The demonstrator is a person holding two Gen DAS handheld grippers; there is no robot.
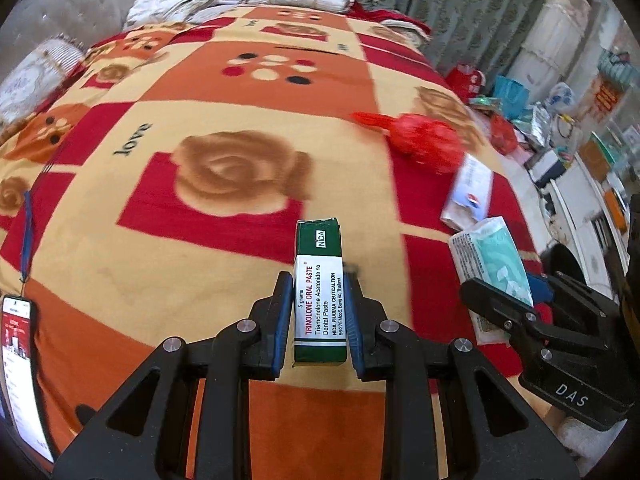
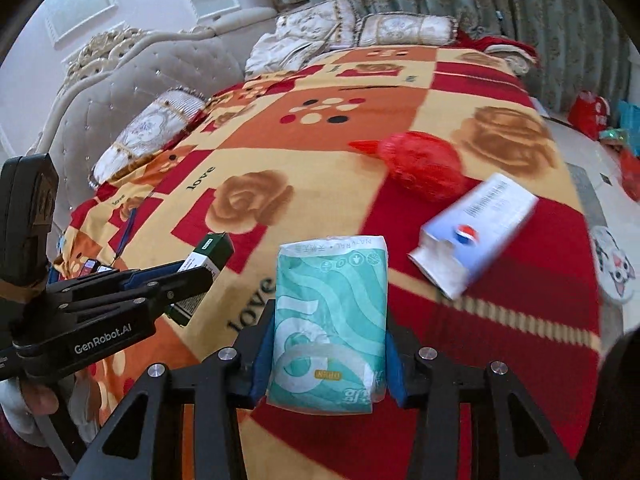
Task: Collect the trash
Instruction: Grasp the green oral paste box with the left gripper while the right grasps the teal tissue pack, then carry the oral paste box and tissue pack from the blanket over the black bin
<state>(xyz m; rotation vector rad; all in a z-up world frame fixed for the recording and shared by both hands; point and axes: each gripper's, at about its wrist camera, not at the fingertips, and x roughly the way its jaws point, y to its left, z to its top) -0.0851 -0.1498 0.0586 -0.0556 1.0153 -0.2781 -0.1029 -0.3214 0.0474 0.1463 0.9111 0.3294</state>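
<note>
Green-white paste box [image 1: 319, 288]; teal wave-print tissue pack [image 2: 330, 320]; red bag [image 2: 424, 168]; blanket [image 1: 160, 240] red-orange-cream (rose print).

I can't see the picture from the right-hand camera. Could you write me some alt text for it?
The right hand-held gripper clamps a teal and white tissue pack above a bed with a red, orange and cream rose blanket. Left of it, the left hand-held gripper holds a small green box. A red plastic bag and a white Pepsi carton lie on the blanket.
</note>
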